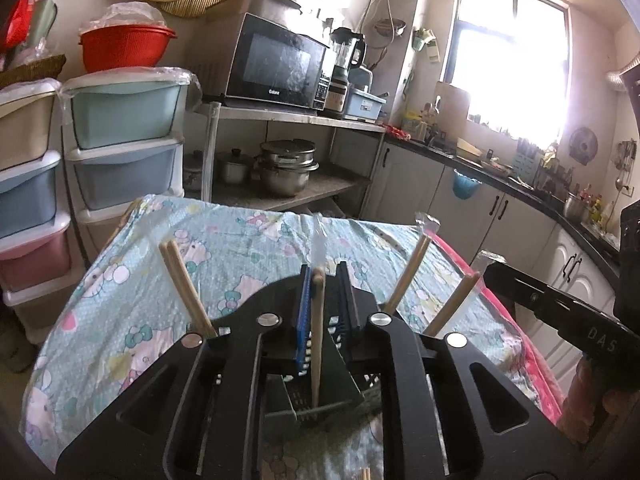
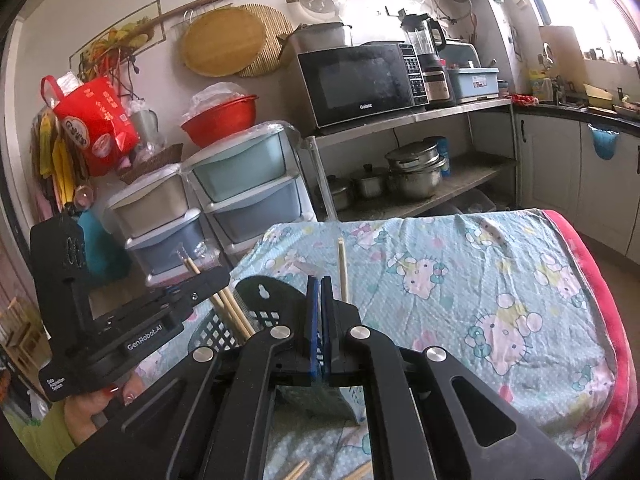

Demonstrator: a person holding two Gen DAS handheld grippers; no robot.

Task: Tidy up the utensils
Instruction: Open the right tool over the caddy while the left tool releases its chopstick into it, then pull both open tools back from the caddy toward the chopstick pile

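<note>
A black perforated utensil holder (image 1: 304,400) (image 2: 224,332) stands on the cloth-covered table (image 1: 240,248) under both grippers. Several wooden chopsticks lean in it, some with clear wrap on their tips (image 1: 184,288) (image 1: 408,276) (image 2: 232,312). One chopstick (image 1: 318,320) stands between the jaws of my left gripper (image 1: 322,276) (image 2: 200,280), against the blue left pad, with a gap on its right side. My right gripper (image 2: 321,280) (image 1: 496,270) is shut, blue pads together with nothing seen between them. An upright chopstick (image 2: 342,268) stands just right of it.
Loose chopsticks (image 2: 296,470) lie on the cloth near the front edge. Behind the table are plastic drawers (image 1: 124,136), a metal shelf with a microwave (image 2: 356,80) and pots (image 2: 412,172), and a kitchen counter (image 1: 520,184) on the right. A person's hand (image 2: 100,400) holds the left gripper.
</note>
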